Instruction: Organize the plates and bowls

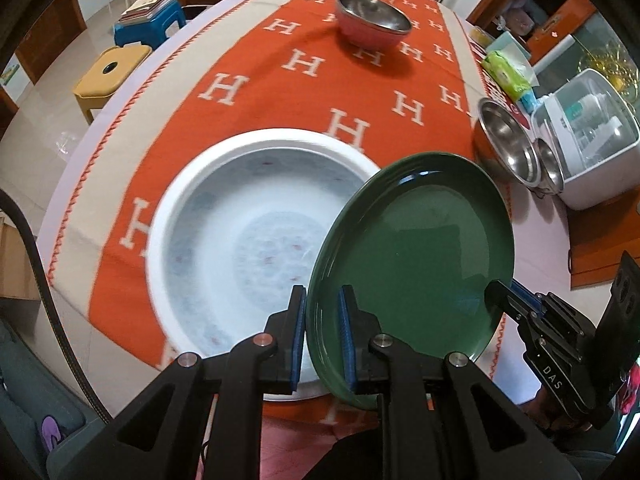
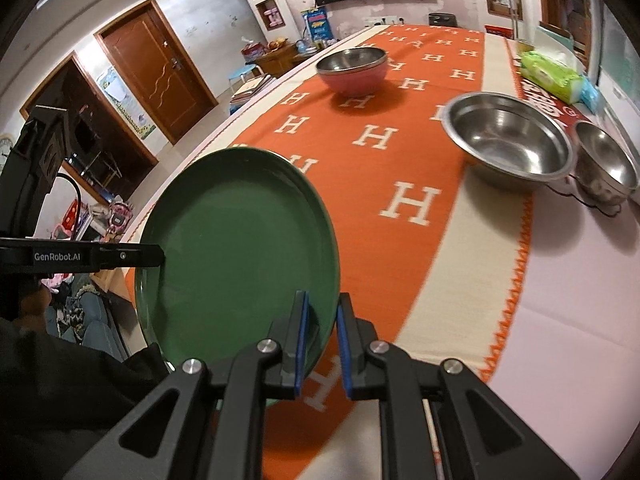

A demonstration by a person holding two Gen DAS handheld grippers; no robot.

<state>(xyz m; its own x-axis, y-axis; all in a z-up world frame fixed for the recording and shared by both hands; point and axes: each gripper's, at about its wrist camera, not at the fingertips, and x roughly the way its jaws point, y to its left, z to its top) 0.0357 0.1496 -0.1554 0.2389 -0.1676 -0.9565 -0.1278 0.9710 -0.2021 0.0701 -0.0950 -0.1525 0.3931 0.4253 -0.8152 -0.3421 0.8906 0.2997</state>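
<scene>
You have the round dark-green glazed plate held off the surface between both grippers. Left gripper: fingers nearly closed, pinching the plate's near-left rim. Right gripper: fingers nearly closed too, clamped on the opposite rim; in the left wrist view its fingers meet the plate's lower-right edge.

Plate's hollow face points up, tilted toward the cameras. Being round, it has no long axis of its own; it only looks oval from these angles.

Taking the green plate as landmark:
- Wide white shallow bowl lies directly beside and partly under it, resting on the orange cloth with white H letters.
- Steel bowl nested in a pink bowl stands well beyond it, further along the cloth.
- Large steel bowl and small steel bowl sit beyond it to the right, touching each other, at the cloth's edge.
</scene>
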